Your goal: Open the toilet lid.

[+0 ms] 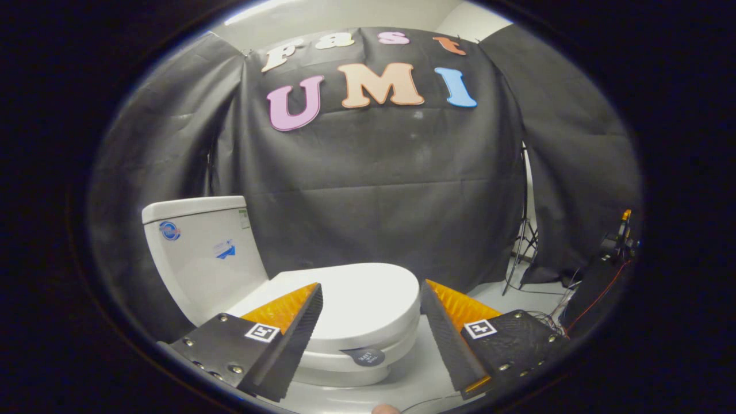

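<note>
A white toilet stands just ahead of me with its lid (356, 302) lying flat and closed over the seat. Its tank (198, 253) rises behind it to the left, with small stickers on its side. A dark round tag (365, 356) hangs at the lid's front rim. My gripper (371, 287) is open, hovering above the lid's front part. One finger (287, 330) is over the lid's left side. The other finger (454, 333) is just off the lid's right edge. Nothing is held between them.
Black cloth walls close the booth behind and beside the toilet. A light stand's tripod legs (523, 241) rest on the pale floor (414, 374) to the right. Beyond the right finger sits a dark box (598, 287) with cables and a small orange-topped device.
</note>
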`<state>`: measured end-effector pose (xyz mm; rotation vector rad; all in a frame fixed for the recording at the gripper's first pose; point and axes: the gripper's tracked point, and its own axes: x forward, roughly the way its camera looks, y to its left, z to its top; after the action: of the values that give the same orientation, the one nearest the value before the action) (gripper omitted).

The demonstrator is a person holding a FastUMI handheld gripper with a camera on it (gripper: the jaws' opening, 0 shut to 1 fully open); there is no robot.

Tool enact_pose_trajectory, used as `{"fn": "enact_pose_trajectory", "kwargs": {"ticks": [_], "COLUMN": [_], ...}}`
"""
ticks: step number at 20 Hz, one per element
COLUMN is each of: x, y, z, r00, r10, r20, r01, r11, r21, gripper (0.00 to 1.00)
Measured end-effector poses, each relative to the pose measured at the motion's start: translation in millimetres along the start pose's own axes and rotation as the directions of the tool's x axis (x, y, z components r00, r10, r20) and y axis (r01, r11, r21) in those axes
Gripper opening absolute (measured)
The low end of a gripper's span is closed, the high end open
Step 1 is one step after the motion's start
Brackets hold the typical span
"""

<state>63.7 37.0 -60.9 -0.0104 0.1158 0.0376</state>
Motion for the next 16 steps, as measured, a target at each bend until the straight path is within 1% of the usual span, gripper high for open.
{"fn": "enact_pose_trajectory", "kwargs": {"ticks": [2, 4, 8, 9, 11, 14, 16], "x": [7, 15, 24, 27, 29, 25, 26], "y": [3, 4, -7, -8, -9, -9, -9], "z": [-10, -30, -66, -75, -95, -126, -142], "r00": [0.999, 0.996, 0.981, 0.974, 0.953, 0.906, 0.885], "r10": [0.002, 0.004, -0.026, -0.023, -0.018, 0.002, 0.006], "r20": [-0.032, -0.087, -0.194, -0.226, -0.301, -0.423, -0.465], "r01": [-0.001, 0.003, 0.064, 0.074, 0.107, 0.171, 0.205], "r11": [0.999, 0.996, 0.979, 0.972, 0.953, 0.913, 0.892], "r21": [0.033, 0.084, 0.192, 0.222, 0.284, 0.371, 0.403], "gripper": [1.0, 1.0, 1.0, 1.0, 1.0, 1.0, 1.0]}}
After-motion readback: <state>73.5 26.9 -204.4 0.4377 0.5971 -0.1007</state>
